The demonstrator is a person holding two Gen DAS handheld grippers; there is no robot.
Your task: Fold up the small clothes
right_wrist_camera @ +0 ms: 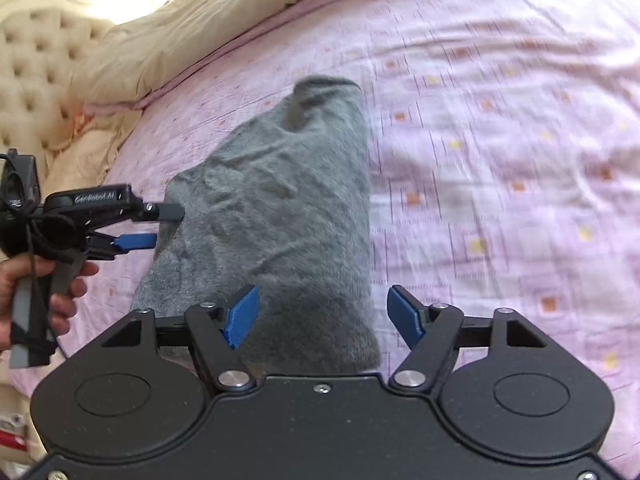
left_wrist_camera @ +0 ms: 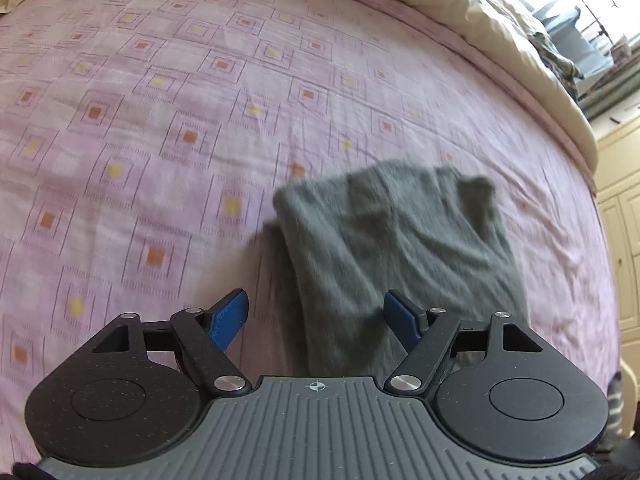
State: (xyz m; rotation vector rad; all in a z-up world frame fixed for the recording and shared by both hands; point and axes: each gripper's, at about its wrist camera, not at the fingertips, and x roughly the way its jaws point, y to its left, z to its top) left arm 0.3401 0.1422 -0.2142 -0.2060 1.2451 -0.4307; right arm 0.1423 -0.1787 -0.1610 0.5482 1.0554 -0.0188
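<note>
Both claws are up over the bed: the left claw (left_wrist_camera: 316, 320) has its blue-padded fingers spread wide apart, gripping nothing, hovering above the near edge of the grey knitted garment (left_wrist_camera: 396, 248). Over on the right wrist view, the right claw (right_wrist_camera: 322, 316) stands just as wide, pads apart, with the same grey cloth (right_wrist_camera: 276, 216) lying beneath and ahead of it. That garment lies roughly folded and rumpled on the pink bedsheet with small orange and yellow squares (left_wrist_camera: 160, 120). From the right camera, the left claw (right_wrist_camera: 160, 226) shows side-on at the cloth's edge, a hand (right_wrist_camera: 60, 284) gripping its handle. A cream quilt (right_wrist_camera: 200, 28) is bunched along the far side, beside a tufted cream headboard (right_wrist_camera: 36, 72).
</note>
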